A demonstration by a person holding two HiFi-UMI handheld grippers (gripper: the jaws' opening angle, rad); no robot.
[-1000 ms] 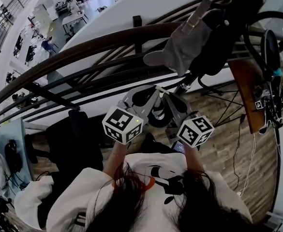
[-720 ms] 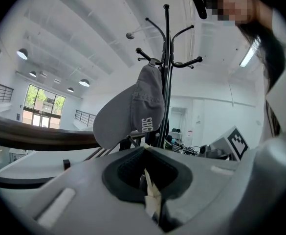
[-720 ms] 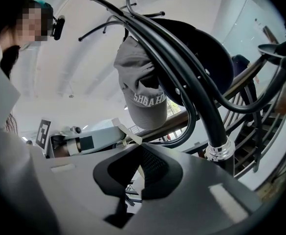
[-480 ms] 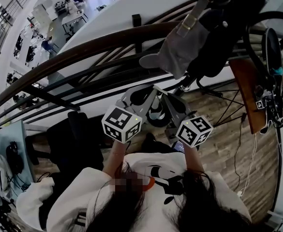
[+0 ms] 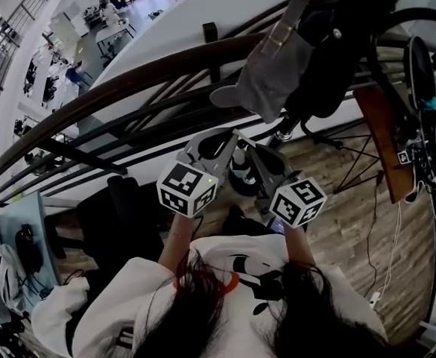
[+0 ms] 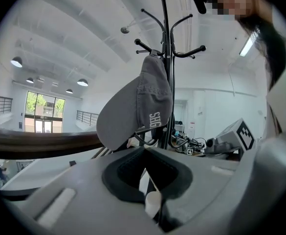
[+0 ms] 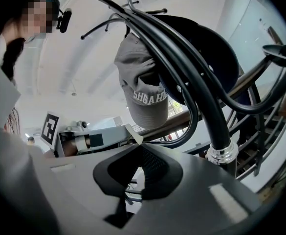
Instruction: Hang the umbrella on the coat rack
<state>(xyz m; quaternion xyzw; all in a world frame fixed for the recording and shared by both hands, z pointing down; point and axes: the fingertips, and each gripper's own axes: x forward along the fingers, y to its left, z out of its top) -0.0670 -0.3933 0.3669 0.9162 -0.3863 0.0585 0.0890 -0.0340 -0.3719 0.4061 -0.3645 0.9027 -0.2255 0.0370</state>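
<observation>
Neither tool carries anything: the left gripper has its jaws drawn together with only a thin slit of light between them, and the right gripper shows the same, tips meeting on nothing. Both are held low and side by side, aimed upward, with the coat rack standing ahead of and above them. A grey cap hangs from one of its arms, directly over the left gripper's line of sight. Just right of the cap, above and to the right of the right gripper, a dark bundle that appears to be the folded umbrella sits among the rack's arms, apart from both grippers. Judging by this, the hanging looks done, with only drawing the grippers away left
</observation>
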